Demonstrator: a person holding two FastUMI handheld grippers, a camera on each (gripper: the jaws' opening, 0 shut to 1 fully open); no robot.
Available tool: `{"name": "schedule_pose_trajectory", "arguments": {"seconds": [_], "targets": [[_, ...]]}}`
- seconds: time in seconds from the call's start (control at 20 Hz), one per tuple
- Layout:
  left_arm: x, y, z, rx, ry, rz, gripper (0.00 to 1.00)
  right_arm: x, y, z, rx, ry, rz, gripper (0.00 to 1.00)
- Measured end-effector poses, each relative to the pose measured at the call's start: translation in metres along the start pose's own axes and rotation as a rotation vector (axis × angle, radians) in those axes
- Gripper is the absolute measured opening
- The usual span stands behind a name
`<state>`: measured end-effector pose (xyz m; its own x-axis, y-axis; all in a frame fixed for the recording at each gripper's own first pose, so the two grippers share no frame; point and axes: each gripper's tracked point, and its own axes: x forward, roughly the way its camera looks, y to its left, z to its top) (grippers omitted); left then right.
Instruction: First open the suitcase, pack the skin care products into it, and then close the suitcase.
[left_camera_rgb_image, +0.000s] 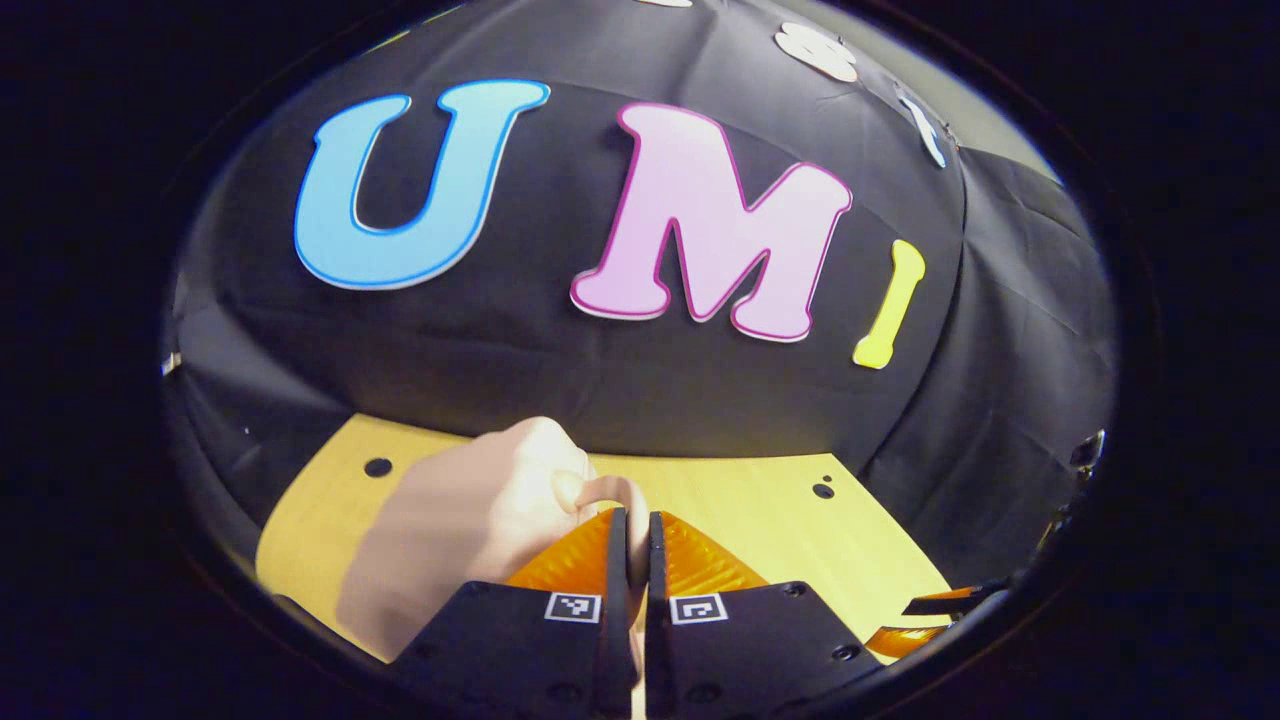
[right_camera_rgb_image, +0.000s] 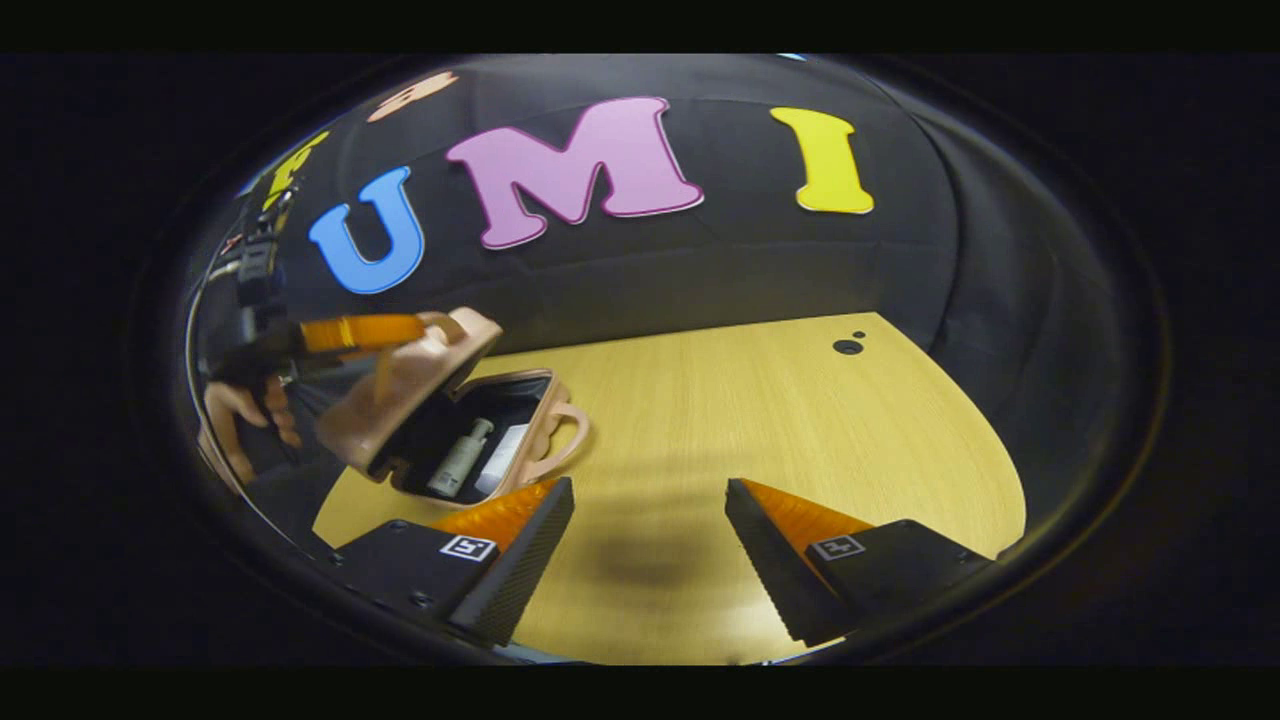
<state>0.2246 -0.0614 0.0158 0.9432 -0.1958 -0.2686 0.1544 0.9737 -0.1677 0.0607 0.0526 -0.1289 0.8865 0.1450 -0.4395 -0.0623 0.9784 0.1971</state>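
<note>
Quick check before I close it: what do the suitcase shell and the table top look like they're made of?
The suitcase, its lid half open, looks like moulded pink plastic or faux leather: smooth, matte shell with a soft sheen and rigid loop handle; I can't tell which. The lining looks like dark fabric. The table looks like light wood or wood-look laminate: straight grain lines, flat satin finish, drilled holes.

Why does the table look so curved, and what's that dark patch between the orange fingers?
Right gripper view: the fisheye lens bends the table edge into an arc; the dark patch is a soft shadow between the open right gripper fingers; the suitcase at the left rim looks stretched. Left gripper view: the lid is close, pale and soft, with the fingers pinched on its handle.
</note>
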Motion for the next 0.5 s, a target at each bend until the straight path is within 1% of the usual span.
{"name": "schedule_pose_trajectory", "arguments": {"seconds": [0.1,0.25,0.35,0.4,0.45,0.5], "targets": [[0.03,-0.016,-0.041,-0.001,0.056,0.011,0.11,0.003,-0.018,0.004,0.014,0.006,0.013,0.98],[0.058,-0.022,-0.09,-0.022,0.121,0.05,0.11,0.002,-0.036,0.003,0.006,0.008,0.011,0.98],[0.065,-0.03,-0.106,-0.044,0.136,0.059,0.11,0.001,-0.037,-0.002,-0.024,0.017,0.02,0.98],[0.066,-0.033,-0.113,-0.047,0.159,0.066,0.13,0.002,-0.039,-0.008,-0.03,0.015,0.023,0.98],[0.065,-0.033,-0.113,-0.052,0.163,0.079,0.19,0.0,-0.04,-0.007,-0.03,0.007,0.024,0.98],[0.06,-0.034,-0.107,-0.052,0.146,0.092,0.22,-0.002,-0.042,-0.005,-0.025,0.0,0.02,0.98]]}}
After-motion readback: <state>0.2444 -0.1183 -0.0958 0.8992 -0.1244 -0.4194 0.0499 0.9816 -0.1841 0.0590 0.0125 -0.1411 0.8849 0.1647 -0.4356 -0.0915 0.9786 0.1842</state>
